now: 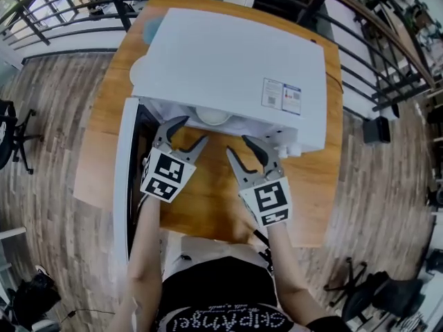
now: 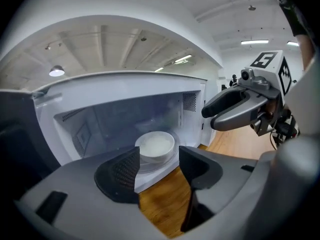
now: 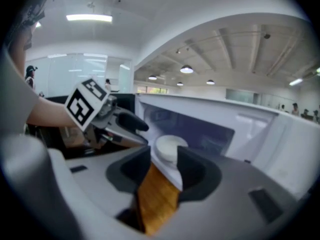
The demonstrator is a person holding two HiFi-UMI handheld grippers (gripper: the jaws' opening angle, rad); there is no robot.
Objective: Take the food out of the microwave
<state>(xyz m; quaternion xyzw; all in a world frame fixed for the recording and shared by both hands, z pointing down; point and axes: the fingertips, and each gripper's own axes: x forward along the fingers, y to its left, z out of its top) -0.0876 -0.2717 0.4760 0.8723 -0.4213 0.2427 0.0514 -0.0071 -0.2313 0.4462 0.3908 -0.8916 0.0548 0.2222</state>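
Now both grippers sit in front of the open microwave (image 1: 228,68), and the white bowl of food (image 1: 212,115) rests inside it on the round glass tray, near the front of the cavity. The left hand-held gripper (image 1: 192,131) has its jaws spread apart with nothing between them; its own view looks through the gap at the bowl, which lies a little beyond the fingertips and is not touched. The right hand-held gripper (image 1: 237,145) is also spread wide and empty. It points toward the same bowl from the other side, and the bowl lies just past its tips. The two grippers are near each other but apart, angled inward toward the opening.

The microwave door (image 1: 124,178) hangs open at the left in the head view. The microwave stands on a wooden tabletop (image 1: 208,199), whose bare front part lies under both grippers. Around it is a plank floor (image 1: 48,116), a dark metal railing (image 1: 69,12) behind the table, and a black office chair (image 1: 374,289) off to the side.
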